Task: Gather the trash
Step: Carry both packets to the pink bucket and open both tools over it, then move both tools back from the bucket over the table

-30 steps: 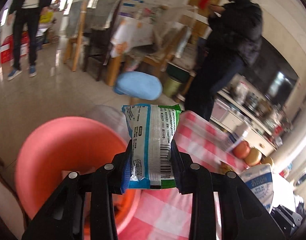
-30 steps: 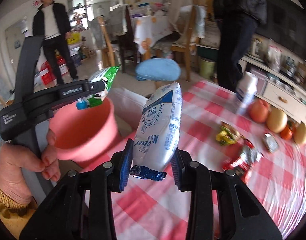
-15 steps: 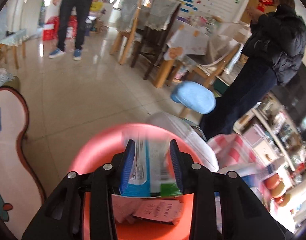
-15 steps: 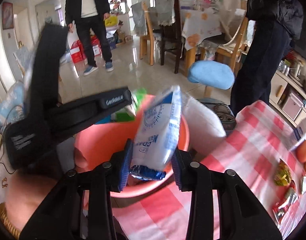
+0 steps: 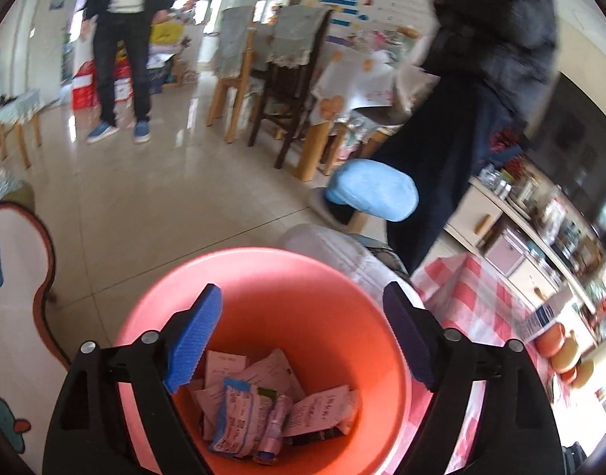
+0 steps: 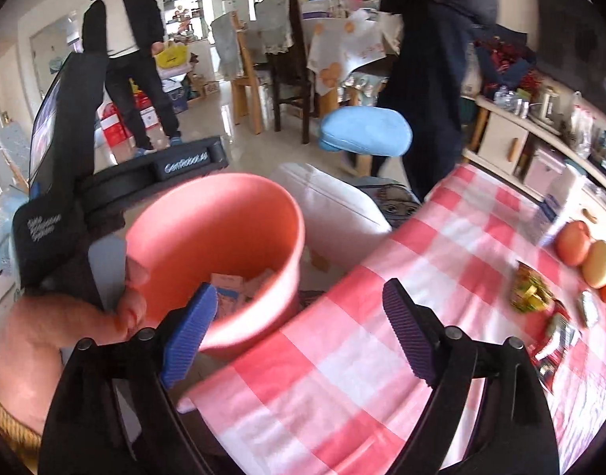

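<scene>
A pink bin (image 5: 263, 297) stands beside the table and holds several wrappers, among them a blue-and-green packet (image 5: 239, 419). My left gripper (image 5: 303, 336) is open and empty right above the bin's mouth. My right gripper (image 6: 299, 328) is open and empty, over the table's edge just right of the bin (image 6: 231, 213). More wrappers (image 6: 530, 295) lie on the red-checked tablecloth (image 6: 401, 316) at the right. The left gripper's body (image 6: 105, 194) shows over the bin in the right wrist view.
Fruit (image 6: 576, 243) sits at the table's far right. A white cushioned seat (image 6: 334, 202) and a blue stool (image 6: 366, 134) stand beyond the bin. Two people (image 6: 124, 47) stand on the tiled floor near wooden chairs (image 5: 271, 79).
Both grippers carried their packets over the bin and opened. The blue-and-green packet now lies in the bin, and the white-and-blue packet is gone from the right gripper.
</scene>
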`<state>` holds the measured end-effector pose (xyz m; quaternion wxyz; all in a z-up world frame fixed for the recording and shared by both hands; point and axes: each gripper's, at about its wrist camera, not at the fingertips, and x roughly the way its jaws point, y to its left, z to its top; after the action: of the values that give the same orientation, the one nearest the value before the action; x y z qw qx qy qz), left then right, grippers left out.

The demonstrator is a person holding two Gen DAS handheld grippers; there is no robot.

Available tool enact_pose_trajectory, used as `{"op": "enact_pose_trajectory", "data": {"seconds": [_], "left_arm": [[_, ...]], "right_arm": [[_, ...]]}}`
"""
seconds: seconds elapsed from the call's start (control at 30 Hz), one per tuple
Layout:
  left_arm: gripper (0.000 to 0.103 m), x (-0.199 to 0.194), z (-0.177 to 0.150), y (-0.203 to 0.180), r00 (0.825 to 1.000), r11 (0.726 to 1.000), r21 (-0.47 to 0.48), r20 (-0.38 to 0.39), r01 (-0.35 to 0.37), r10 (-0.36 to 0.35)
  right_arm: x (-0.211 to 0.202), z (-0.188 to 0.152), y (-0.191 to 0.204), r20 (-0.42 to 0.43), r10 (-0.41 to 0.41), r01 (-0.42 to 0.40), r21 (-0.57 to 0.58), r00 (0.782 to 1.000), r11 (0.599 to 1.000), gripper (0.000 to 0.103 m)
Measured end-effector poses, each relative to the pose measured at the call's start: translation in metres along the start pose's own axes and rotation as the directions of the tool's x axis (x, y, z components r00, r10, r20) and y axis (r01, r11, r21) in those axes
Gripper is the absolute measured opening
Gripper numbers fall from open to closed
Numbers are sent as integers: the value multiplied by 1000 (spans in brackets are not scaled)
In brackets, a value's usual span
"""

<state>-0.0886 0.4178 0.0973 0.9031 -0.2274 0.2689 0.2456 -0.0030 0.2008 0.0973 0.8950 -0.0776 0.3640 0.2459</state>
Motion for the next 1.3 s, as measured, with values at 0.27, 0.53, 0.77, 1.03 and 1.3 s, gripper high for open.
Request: {"op": "enact_pose_trajectory", "data": {"seconds": [0.27,0.53,0.77,1.03,1.3], "left_arm": [[87,-17,-10,-36,986,990,81,110,116,-124],[90,-30,-24,-73,960,956,191,129,221,-248],[90,-39,-47,-110,947,910,316,88,267,-308],[90,-54,-68,-148,945,858,437,48,271,-324],[90,-51,-87,-174,953,811,517,-32,275,-303]], "right_arm": [[-27,-34,-14,17,-86,87,-53,996,995,89],[-51,-60,-36,55,-153,156,-56,987,986,94],[-68,-79,-47,89,-192,200,-88,977,976,97],[-82,-98,-64,97,-237,245,-90,967,965,99],[-90,-113,-82,101,-229,235,-58,968,970,99]]}}
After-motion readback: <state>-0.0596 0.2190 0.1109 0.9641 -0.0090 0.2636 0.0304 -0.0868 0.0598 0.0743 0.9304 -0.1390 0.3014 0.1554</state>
